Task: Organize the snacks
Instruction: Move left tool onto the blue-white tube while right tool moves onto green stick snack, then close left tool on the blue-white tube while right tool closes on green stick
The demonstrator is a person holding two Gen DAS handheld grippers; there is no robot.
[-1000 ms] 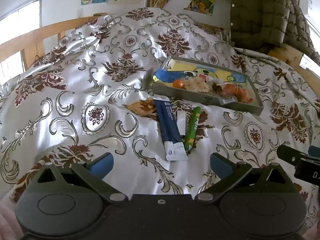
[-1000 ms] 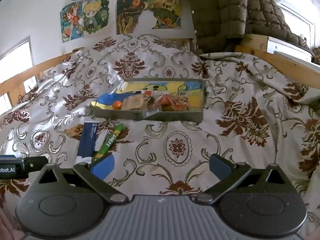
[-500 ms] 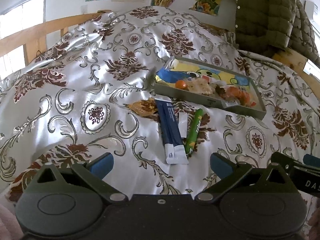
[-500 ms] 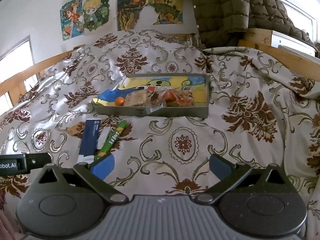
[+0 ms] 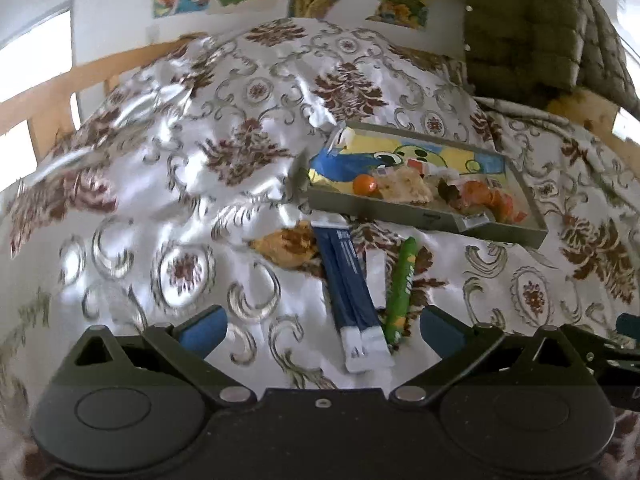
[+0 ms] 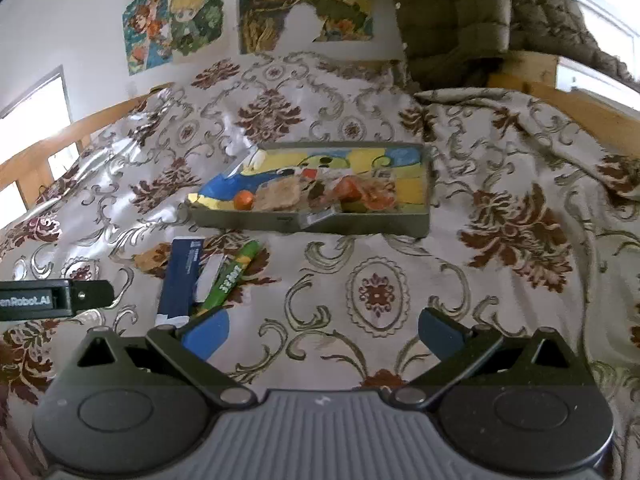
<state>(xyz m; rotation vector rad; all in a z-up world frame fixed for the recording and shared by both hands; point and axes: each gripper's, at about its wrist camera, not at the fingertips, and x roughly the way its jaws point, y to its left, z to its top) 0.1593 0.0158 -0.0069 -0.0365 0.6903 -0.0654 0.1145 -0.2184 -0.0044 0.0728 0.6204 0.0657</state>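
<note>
Left gripper (image 5: 322, 330) and right gripper (image 6: 323, 330), both released, each with its blue-padded fingers spread wide and nothing between them, above a bed covered by a bedspread (image 6: 500, 280) of shiny cream fabric with brown floral medallions and grey scrolls.

A shallow grey tray (image 6: 360, 226) with a cartoon-printed floor lies on the bedspread ahead of both grippers. It holds a heap of snacks along its near wall: a small orange ball-shaped item (image 5: 364, 185), a pale crumbly piece (image 5: 406, 186) beside it, and orange-red wrapped items (image 5: 490, 200) towards the tray's right end; their labels cannot be read.

Loose snacks lie on the bedspread just in front of the tray's left end. A dark blue packet (image 5: 348, 280) with white ends points away from the tray. A small white sachet (image 5: 376, 276) lies beside it, and a green stick packet (image 5: 402, 292) beside that, the three roughly parallel. A brown-orange wrapper (image 5: 286, 246) sits at the blue packet's left, touching its upper part. In the left wrist view the near ends of the blue and green packets lie between the left gripper's fingers (image 5: 204, 330).

A quilted olive jacket (image 6: 460, 20) hangs at the far right, with posters (image 6: 176, 24) on the wall behind the bed.
</note>
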